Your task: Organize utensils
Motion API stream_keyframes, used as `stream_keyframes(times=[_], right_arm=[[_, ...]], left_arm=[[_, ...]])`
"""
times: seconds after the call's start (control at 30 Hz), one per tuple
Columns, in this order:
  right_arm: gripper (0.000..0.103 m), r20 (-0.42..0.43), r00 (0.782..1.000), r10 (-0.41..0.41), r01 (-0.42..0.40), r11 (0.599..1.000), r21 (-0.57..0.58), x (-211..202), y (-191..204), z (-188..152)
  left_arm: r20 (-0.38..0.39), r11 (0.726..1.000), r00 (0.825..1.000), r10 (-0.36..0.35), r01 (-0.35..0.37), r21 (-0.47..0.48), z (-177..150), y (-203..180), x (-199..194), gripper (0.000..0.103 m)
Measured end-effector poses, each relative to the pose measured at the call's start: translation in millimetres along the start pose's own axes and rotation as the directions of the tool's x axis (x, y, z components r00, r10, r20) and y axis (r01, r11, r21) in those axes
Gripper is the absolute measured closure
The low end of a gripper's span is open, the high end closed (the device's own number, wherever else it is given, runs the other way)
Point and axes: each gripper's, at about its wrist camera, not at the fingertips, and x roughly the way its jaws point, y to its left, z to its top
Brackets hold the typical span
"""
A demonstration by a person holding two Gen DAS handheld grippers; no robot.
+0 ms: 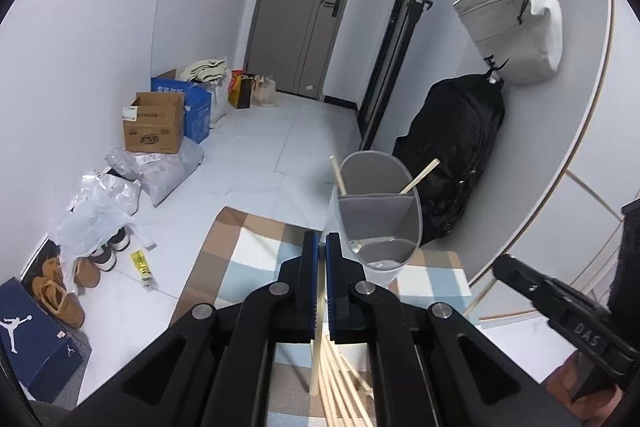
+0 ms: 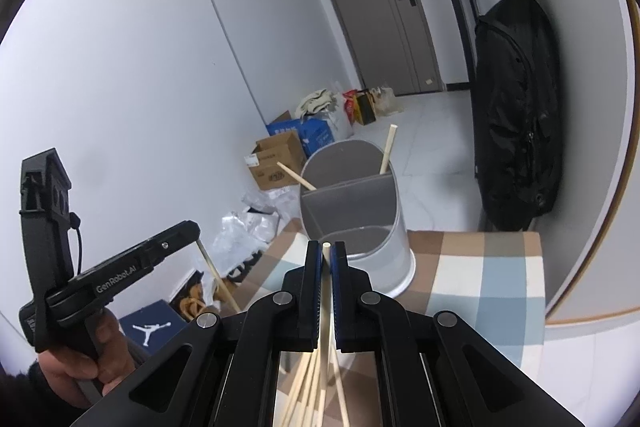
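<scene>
A grey two-compartment utensil holder (image 1: 378, 223) (image 2: 352, 215) stands on the checked cloth, with two wooden chopsticks (image 1: 420, 177) (image 2: 387, 151) leaning in its far compartment. My left gripper (image 1: 322, 241) (image 2: 195, 229) is shut on a single chopstick (image 1: 317, 311) (image 2: 216, 275), just short of the holder and to its left. My right gripper (image 2: 326, 247) (image 1: 499, 265) is shut on another chopstick (image 2: 325, 291) (image 1: 478, 297), whose tip pokes out between the pads right in front of the holder. A loose pile of several chopsticks (image 1: 340, 391) (image 2: 308, 387) lies on the cloth beneath both grippers.
The checked cloth (image 1: 256, 251) (image 2: 480, 283) covers the small table beside a curved white wall. A black backpack (image 1: 456, 155) and a grey bag (image 1: 516, 27) hang behind the holder. Boxes (image 1: 154, 125), plastic bags and shoes (image 1: 60, 295) line the floor at left.
</scene>
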Motion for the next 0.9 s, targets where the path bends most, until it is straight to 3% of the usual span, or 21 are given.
stream_keyframes(times=[0.63,0.9], right_arm=[[0.099,0.04,0.998,0.043,-0.044,0.999,0.027,-5.3,-0.1,18.9],[0.099,0.091,0.995,0.041,-0.04,0.999,-0.011,-24.9,7.3,71.4]], left_arm=[[0.024,0.998,0.998,-0.06,0.06,0.029,29.0,-19.5,-17.3,0.103],[0.041,0.994,0.994,-0.099,0.097,0.058,68.4,-32.3,-26.4,0.103]])
